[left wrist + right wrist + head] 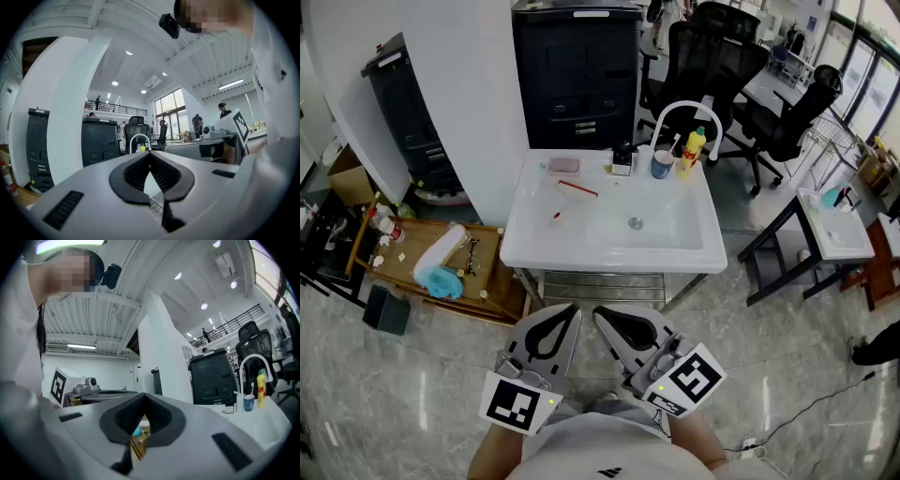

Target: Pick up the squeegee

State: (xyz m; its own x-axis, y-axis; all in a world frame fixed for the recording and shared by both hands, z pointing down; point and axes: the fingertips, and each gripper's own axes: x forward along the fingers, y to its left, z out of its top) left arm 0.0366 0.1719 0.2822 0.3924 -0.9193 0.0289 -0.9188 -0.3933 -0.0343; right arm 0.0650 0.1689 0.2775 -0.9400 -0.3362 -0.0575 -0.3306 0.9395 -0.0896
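Red and slender, what I take for the squeegee (577, 188) lies flat on the left ledge of the white basin (534, 246), just in front of a pink block (564, 165). It is well apart from both my claws, straight ahead of my left claw (570, 311), so that one looks the nearer. My right claw (600, 314) lines up more with the drain (635, 223). Its long axis runs crosswise to my reach, the right end tilted slightly toward me. Its blade is too small to make out. Both claws are held level close to my body, jaws pressed together, with nothing between them.
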